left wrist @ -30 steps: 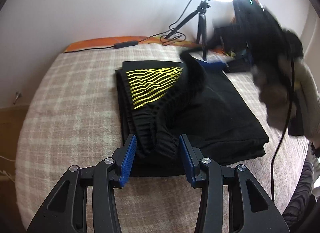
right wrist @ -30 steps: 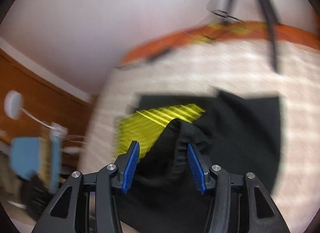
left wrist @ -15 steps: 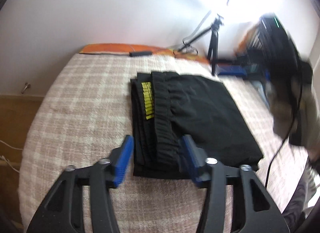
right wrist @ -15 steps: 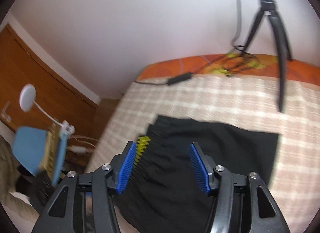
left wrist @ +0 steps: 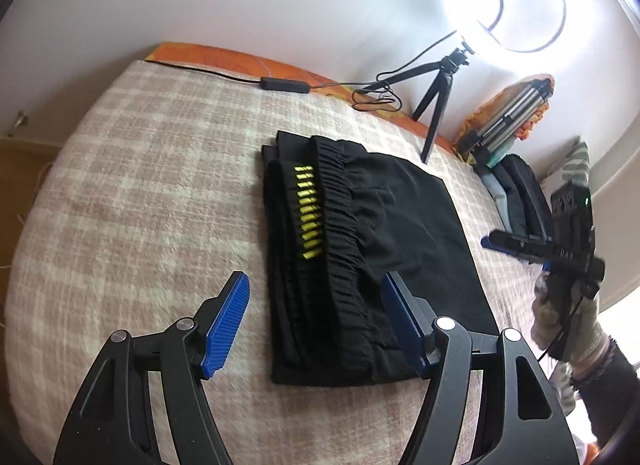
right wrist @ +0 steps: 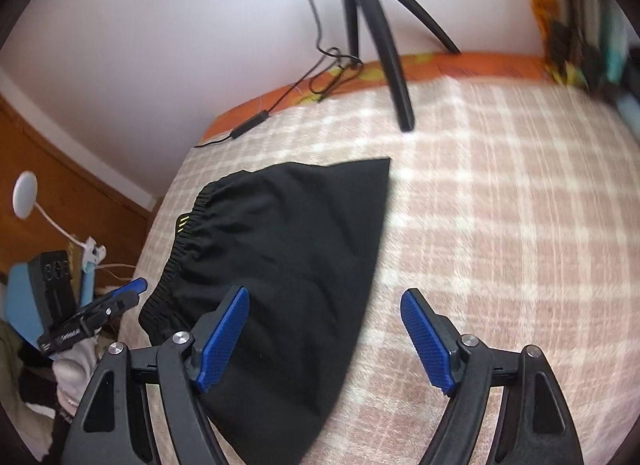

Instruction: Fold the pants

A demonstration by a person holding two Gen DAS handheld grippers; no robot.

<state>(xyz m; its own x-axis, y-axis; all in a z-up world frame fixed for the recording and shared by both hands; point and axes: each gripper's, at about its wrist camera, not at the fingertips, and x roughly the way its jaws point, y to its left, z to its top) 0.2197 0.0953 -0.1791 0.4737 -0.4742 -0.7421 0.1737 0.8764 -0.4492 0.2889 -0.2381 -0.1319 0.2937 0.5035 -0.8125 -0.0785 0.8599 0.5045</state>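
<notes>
- Both grippers are hanging with jaws spread wide and pinching nothing: the left gripper (left wrist: 314, 325) and the right gripper (right wrist: 324, 339).
- Lying folded on the plaid blanket (left wrist: 132, 193), the black pants (left wrist: 360, 249) are sitting just beyond and between the left jaws, waistband (left wrist: 338, 241) running away from them.
- From the right wrist view, the pants (right wrist: 280, 257) are lying beyond the left-hand jaw, and bare blanket is showing between the two.
- Judging from the neat stack, folding is probably finishing; blur is hiding the far edges.
- Dipping either open jaw could be snagging the waistband and dragging the layers apart.
</notes>
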